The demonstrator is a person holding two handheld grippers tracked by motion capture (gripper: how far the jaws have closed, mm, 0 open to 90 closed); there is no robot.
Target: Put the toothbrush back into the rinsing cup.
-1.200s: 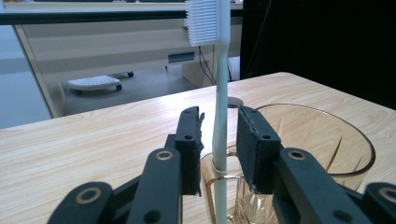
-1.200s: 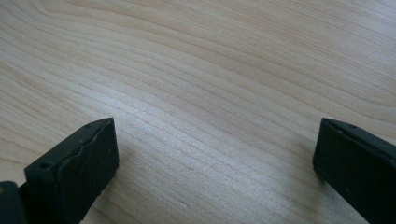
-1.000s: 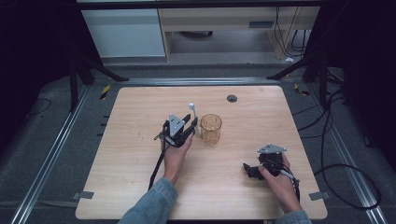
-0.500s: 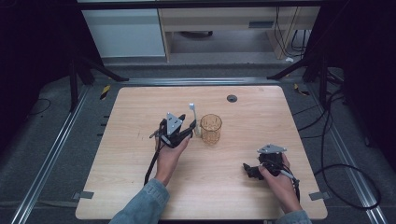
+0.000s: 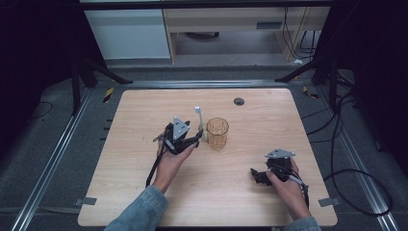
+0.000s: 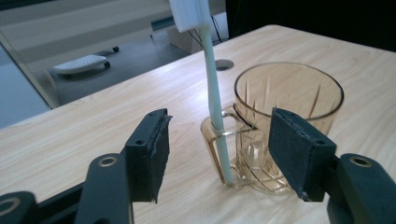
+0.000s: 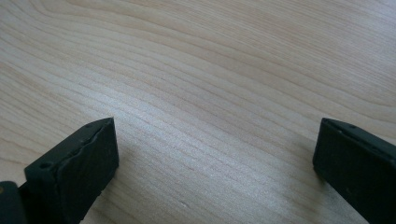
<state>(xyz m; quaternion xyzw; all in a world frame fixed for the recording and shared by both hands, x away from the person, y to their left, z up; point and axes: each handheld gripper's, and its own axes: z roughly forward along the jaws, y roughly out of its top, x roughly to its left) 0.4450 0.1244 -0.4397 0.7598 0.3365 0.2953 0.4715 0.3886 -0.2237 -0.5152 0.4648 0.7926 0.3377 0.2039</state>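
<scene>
Your left gripper (image 6: 217, 161) jaws have just been opening, off the toothbrush | toothbrush (image 6: 215, 107): white, slim, upright, threaded through the mug handle, between your parted jaws, untouched | mug (image 6: 280, 126): amber ribbed glass, mid-surface (image 5: 144, 110) | your right gripper (image 7: 217, 172): jaws wide, holding nothing, well apart from the mug.

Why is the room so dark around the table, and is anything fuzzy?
High view: light falls on the table alone, so the floor around it goes dark. Left gripper view: the amber mug and toothbrush look sharp; the room behind is soft. Right gripper view: the fingers are slightly blurred and cast soft shadows on the wood.
</scene>
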